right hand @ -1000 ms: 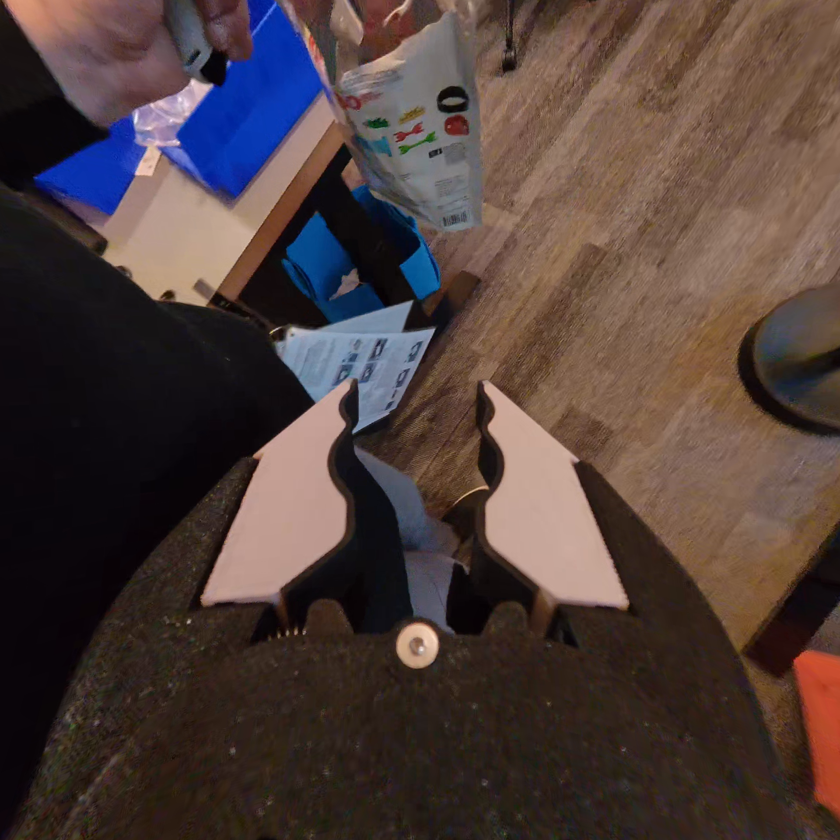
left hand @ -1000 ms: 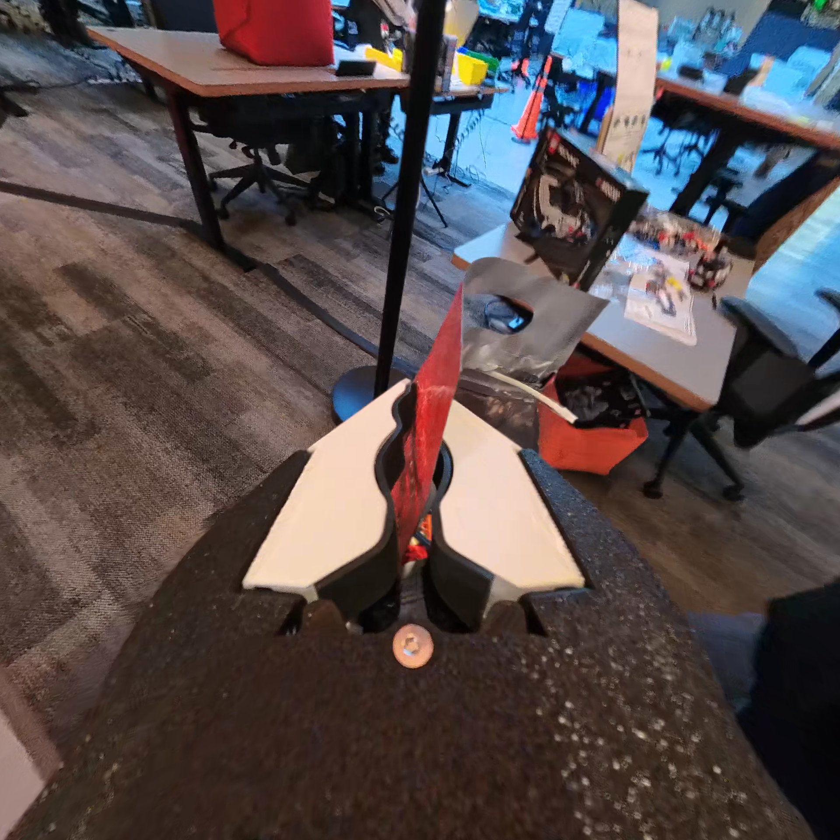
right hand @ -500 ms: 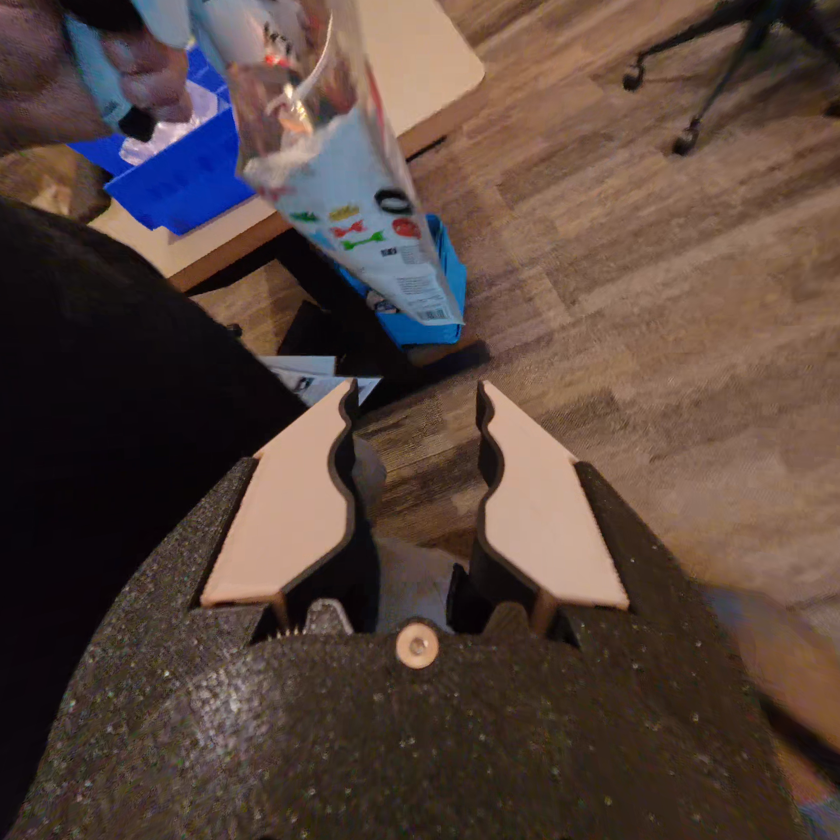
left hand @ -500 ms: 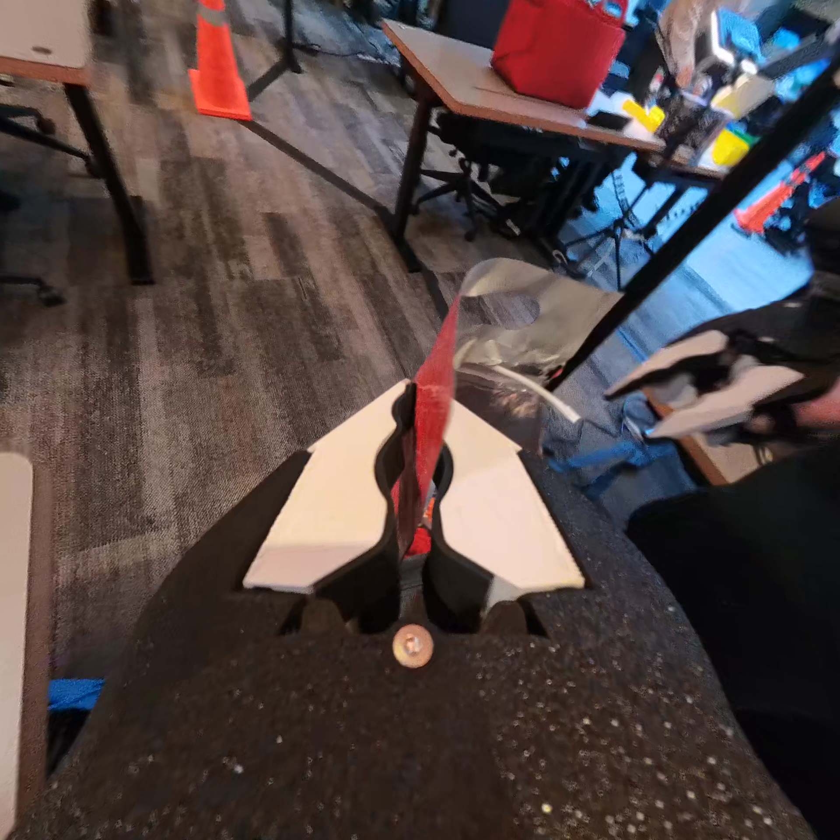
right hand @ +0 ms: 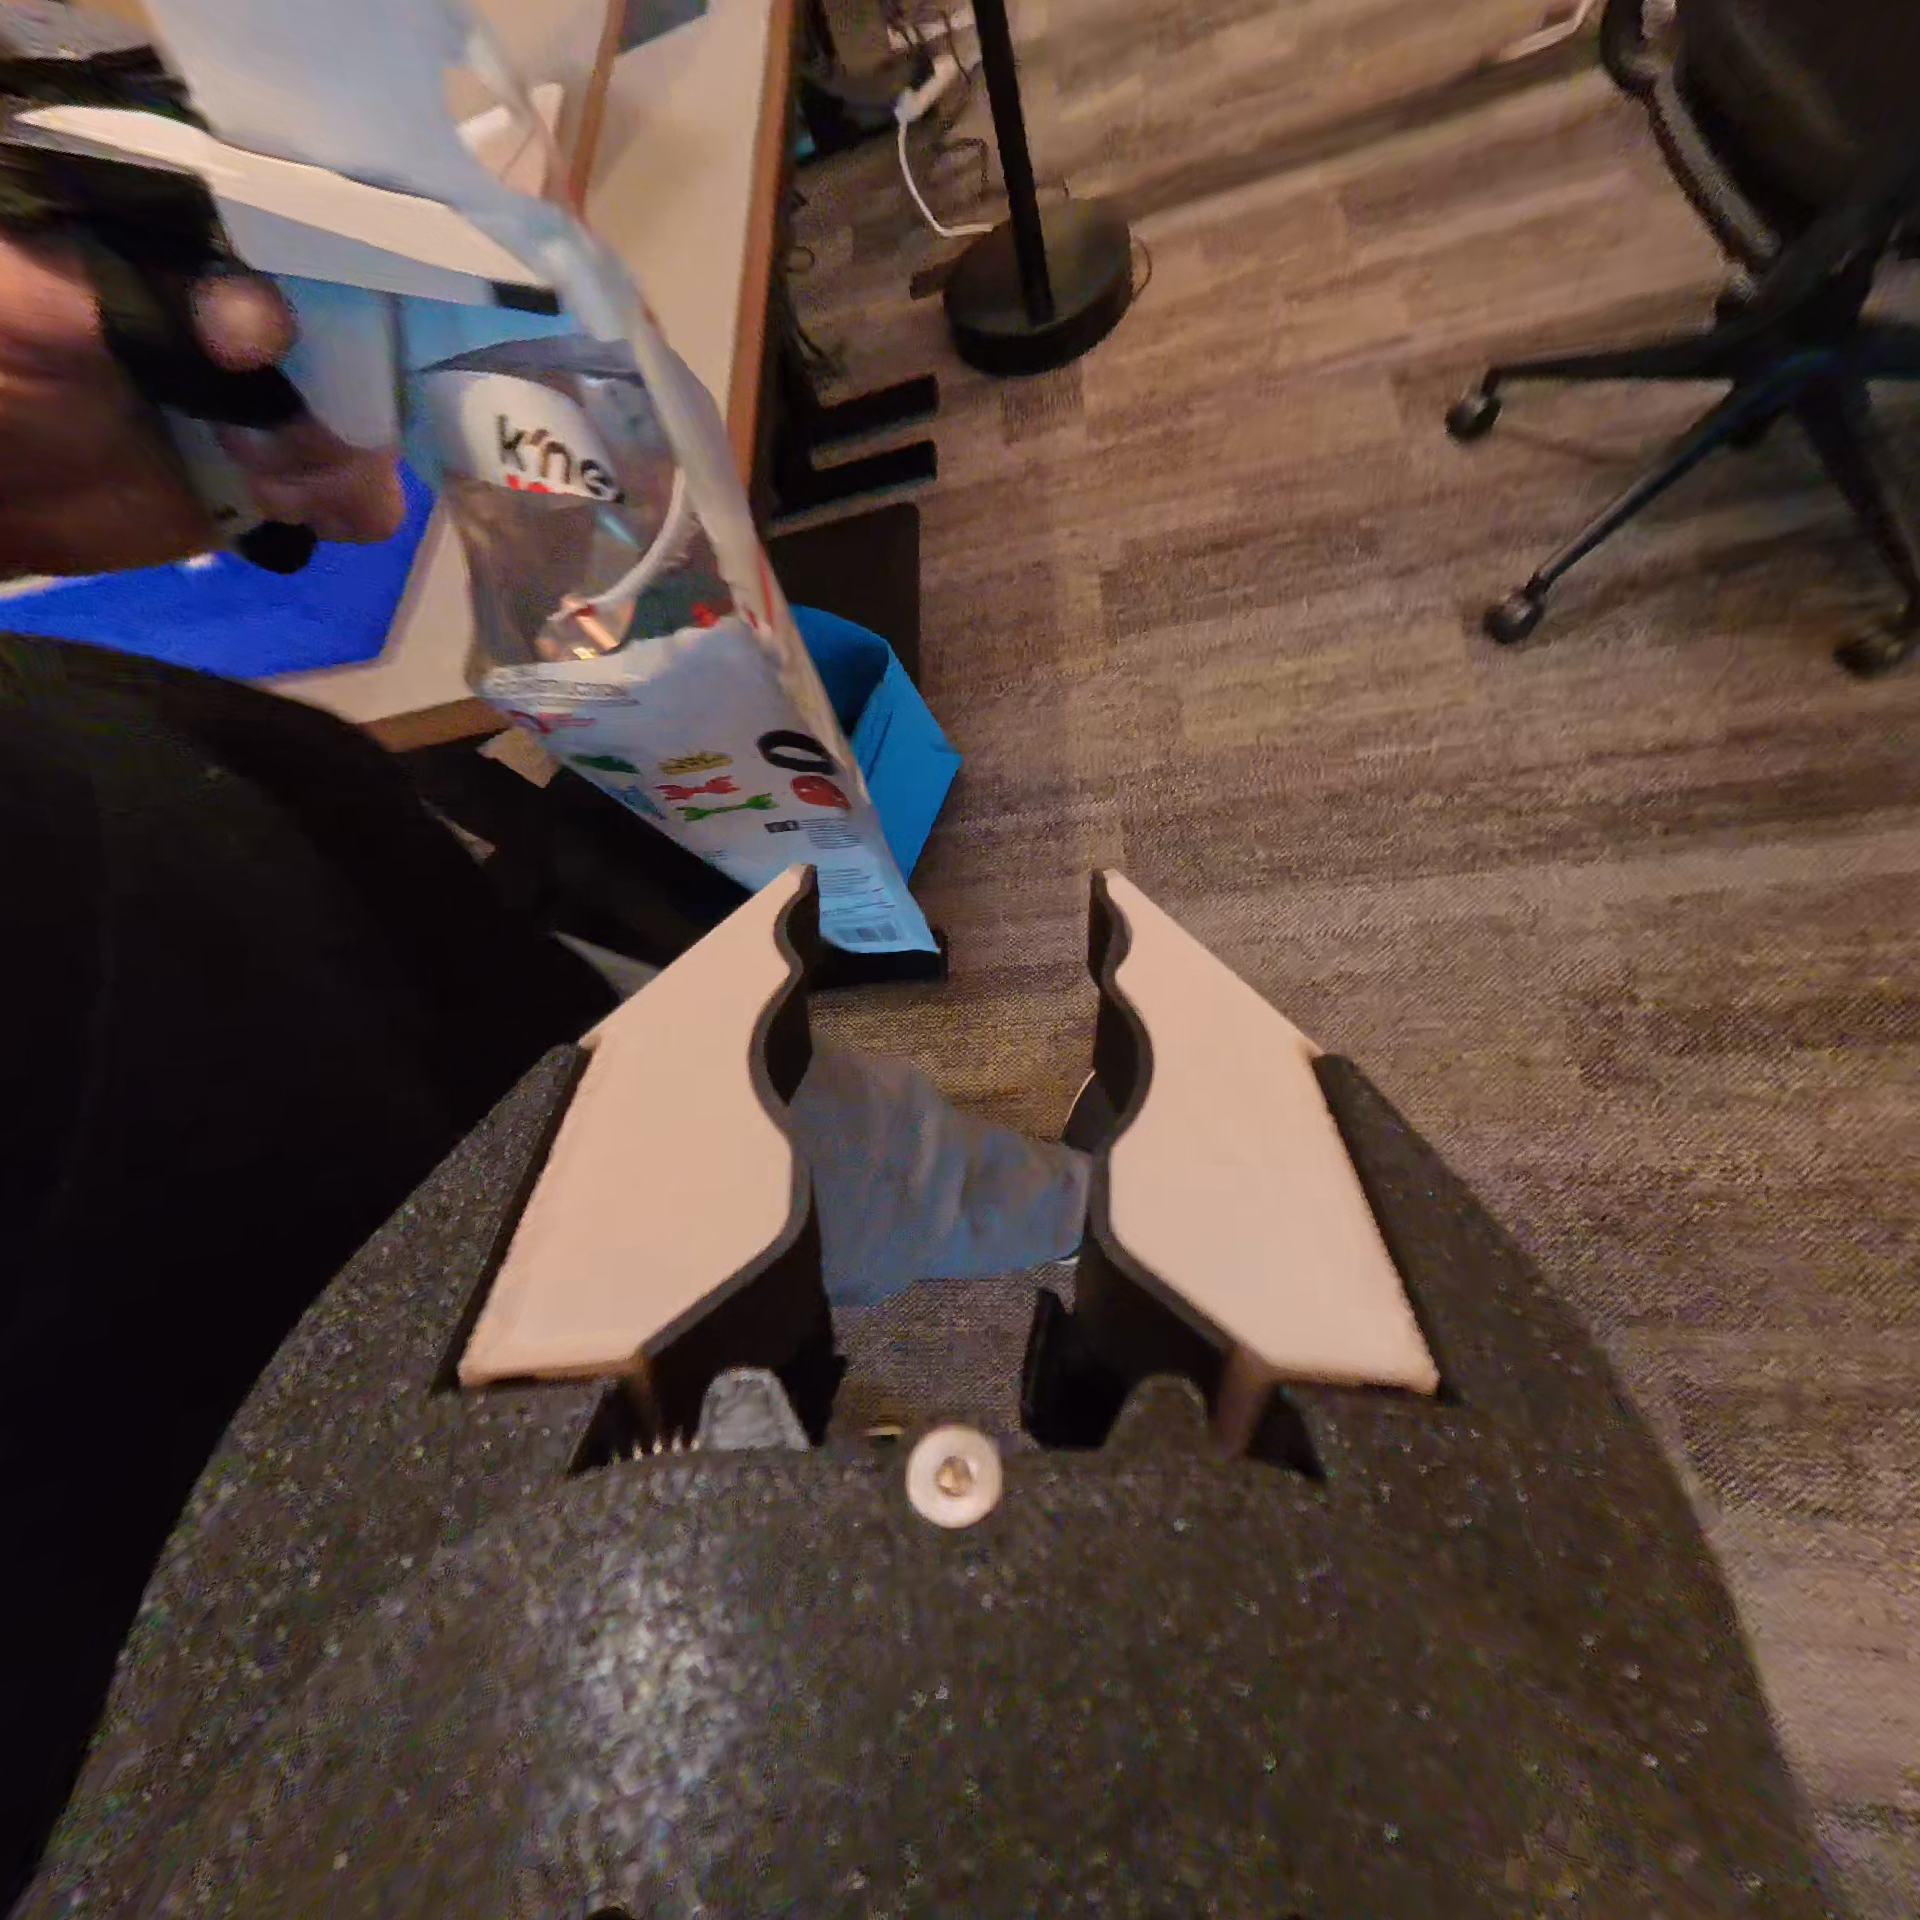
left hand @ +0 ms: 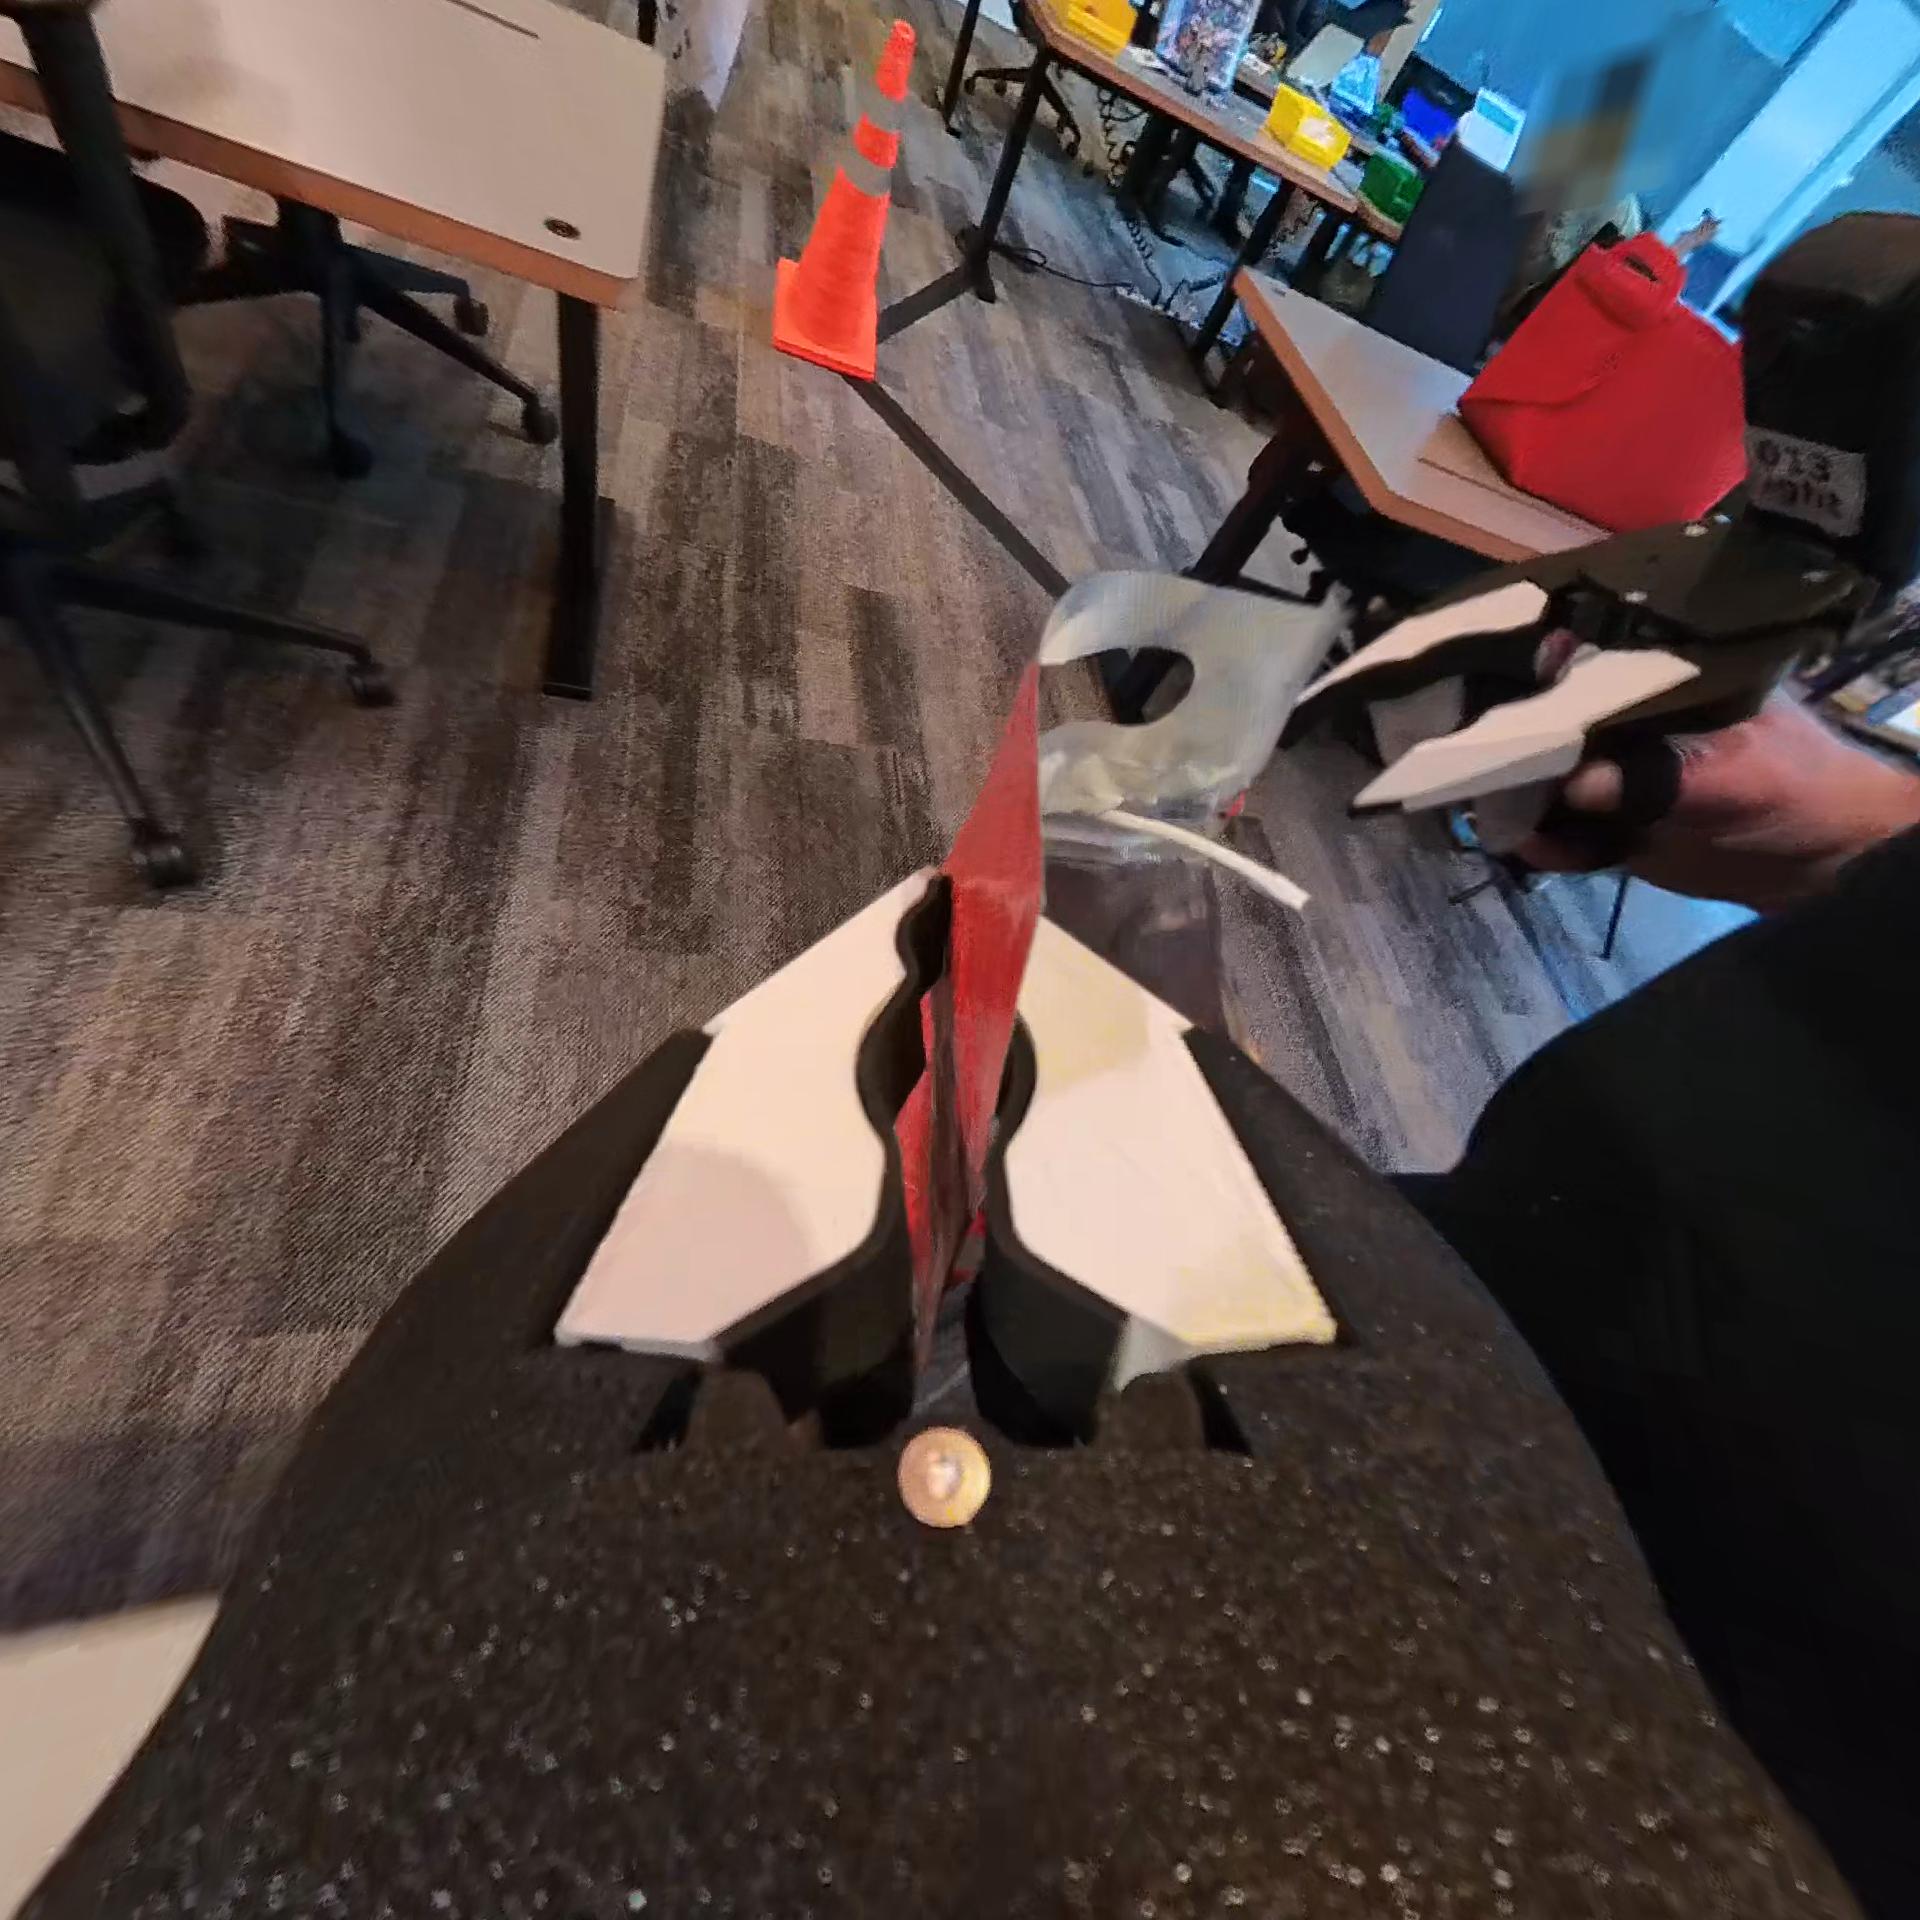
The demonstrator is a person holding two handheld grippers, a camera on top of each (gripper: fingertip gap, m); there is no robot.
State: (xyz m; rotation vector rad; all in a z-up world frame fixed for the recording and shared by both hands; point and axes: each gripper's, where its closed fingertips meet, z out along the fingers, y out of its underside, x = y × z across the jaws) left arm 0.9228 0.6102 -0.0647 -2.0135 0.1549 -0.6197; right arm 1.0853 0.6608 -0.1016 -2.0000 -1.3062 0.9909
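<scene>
Orange traffic cone (left hand: 847, 229), upright on grey patterned carpet (left hand: 312, 935). White-topped surface (left hand: 416, 135) to its left, black office chair (left hand: 125, 499) beneath. Red bag (left hand: 1605, 400) on a farther surface (left hand: 1351, 395). Yellow bins (left hand: 1304, 130) on a distant one. Black pole stand, round base (right hand: 1039, 281), on carpet. Blue fabric bin (right hand: 894, 738), possibly folded, on the floor. Second office chair (right hand: 1766, 239) nearby.

The left wrist view looked close along its fingers, level across the room; the right wrist view faced down at the carpet (right hand: 1455, 831). Both shared the pouch (left hand: 1164, 707) (right hand: 717, 748).
</scene>
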